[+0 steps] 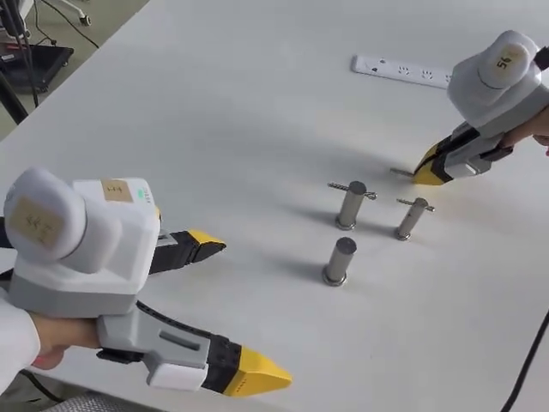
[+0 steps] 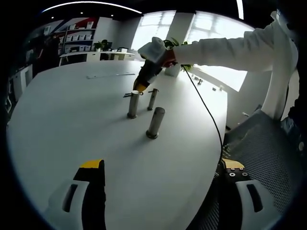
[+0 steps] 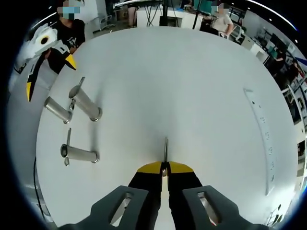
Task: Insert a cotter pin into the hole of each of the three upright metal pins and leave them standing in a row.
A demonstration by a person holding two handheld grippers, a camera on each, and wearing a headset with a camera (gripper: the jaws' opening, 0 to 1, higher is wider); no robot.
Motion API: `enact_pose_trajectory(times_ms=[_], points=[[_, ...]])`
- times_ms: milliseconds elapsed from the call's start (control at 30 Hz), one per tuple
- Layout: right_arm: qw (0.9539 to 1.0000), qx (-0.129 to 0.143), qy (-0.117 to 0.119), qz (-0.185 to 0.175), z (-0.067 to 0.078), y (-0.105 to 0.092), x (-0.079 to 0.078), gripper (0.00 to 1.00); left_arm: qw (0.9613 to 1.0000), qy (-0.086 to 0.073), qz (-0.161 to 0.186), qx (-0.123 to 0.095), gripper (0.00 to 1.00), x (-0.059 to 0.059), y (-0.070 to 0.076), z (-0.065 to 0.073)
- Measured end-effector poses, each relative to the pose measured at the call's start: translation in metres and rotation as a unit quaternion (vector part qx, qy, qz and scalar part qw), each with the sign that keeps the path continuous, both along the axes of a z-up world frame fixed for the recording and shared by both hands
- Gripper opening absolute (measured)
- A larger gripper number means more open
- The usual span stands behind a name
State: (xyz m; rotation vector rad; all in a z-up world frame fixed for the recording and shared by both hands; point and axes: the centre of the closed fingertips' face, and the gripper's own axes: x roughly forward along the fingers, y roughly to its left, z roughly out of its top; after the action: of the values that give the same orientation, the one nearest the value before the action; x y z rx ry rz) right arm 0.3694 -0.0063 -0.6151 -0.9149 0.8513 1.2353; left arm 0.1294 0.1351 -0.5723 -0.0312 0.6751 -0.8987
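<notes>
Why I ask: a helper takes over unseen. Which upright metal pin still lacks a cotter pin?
On the white table, three metal pins stand close together. The bare pin is the one nearest the left gripper. Its top is plain, while the rear pin and the right pin each carry a crosswise cotter pin.

Head view: above the near desk (image 1: 214,103) edge, tilted down and forward, left gripper (image 1: 255,311) close, right gripper (image 1: 420,176) farther out. Left gripper view: low, faces across the desk at the three metal pins (image 1: 351,204), mid-range. Right gripper view: low, rolled sideways, cotter pin (image 3: 166,148) in its jaws up close. All three share the pins; head and right gripper views also share the power strip (image 1: 399,70).
</notes>
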Motion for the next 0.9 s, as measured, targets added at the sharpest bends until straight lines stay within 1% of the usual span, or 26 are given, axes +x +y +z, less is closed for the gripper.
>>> enact_pose_trajectory(times_ms=[100,133,267,433,467,533,733,800,900], points=[[1.0000,-0.006,-0.001,-0.003,0.000,0.001,-0.001,0.00,1.0000,0.003,0.000,-0.002,0.99,-0.001,0.000,0.000],[0.9997,-0.011,-0.010,0.020,-0.001,0.000,0.000,0.00,1.0000,0.003,-0.001,-0.002,0.99,-0.001,-0.001,0.000],[0.9997,-0.007,-0.015,0.016,0.000,0.001,-0.003,0.00,0.9999,0.007,0.001,-0.010,0.99,-0.001,-0.003,0.002],[0.9997,0.000,-0.020,0.011,0.000,0.002,-0.004,0.00,0.9999,0.004,-0.001,-0.010,0.99,0.000,-0.004,0.005],[0.9998,0.000,-0.020,0.007,0.000,0.002,-0.004,0.00,0.9999,0.004,-0.001,-0.010,0.99,0.001,-0.004,0.006],[0.9996,-0.002,-0.026,0.013,0.001,0.002,-0.006,0.00,0.9999,0.007,0.000,-0.010,0.99,0.001,-0.003,0.006],[0.9994,0.000,-0.033,0.013,0.005,0.002,-0.006,0.00,0.9999,0.003,0.004,-0.013,0.99,0.003,-0.002,0.011],[0.9992,0.004,-0.037,0.017,0.009,0.002,-0.007,0.00,0.9998,0.010,0.006,-0.016,0.99,0.002,-0.002,0.012],[0.9990,0.009,-0.041,0.017,0.010,0.000,-0.006,0.00,0.9999,0.008,0.005,-0.010,0.99,0.003,-0.001,0.011]])
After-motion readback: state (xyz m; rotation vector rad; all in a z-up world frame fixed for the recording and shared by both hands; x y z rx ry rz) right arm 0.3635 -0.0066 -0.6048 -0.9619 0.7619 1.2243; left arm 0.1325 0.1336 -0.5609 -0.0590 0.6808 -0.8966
